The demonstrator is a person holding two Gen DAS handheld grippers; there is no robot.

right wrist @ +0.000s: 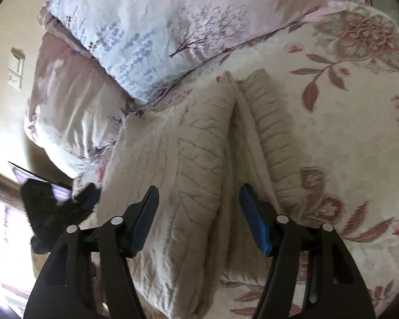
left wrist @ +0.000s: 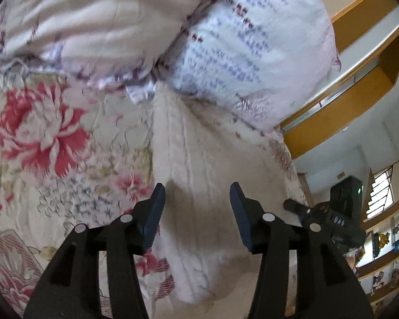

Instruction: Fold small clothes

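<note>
Shelves [left wrist: 383, 252] only beside left tool [left wrist: 196, 207]

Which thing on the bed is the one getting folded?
Start at the bed's flowery sheet, then the lavender-print pillow. Just below it lies the cream cable-knit sweater: plain and ribbed, with no flowers.

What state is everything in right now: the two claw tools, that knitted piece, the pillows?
Left gripper: open, empty, over the garment.
Right gripper: open, empty, over the garment.
Beige knitted garment: lying on the bedspread, folded lengthwise with a crease.
Patterned pillow: resting on the bed, overlapping the pink pillow.
Floral bedspread: spread flat.
</note>
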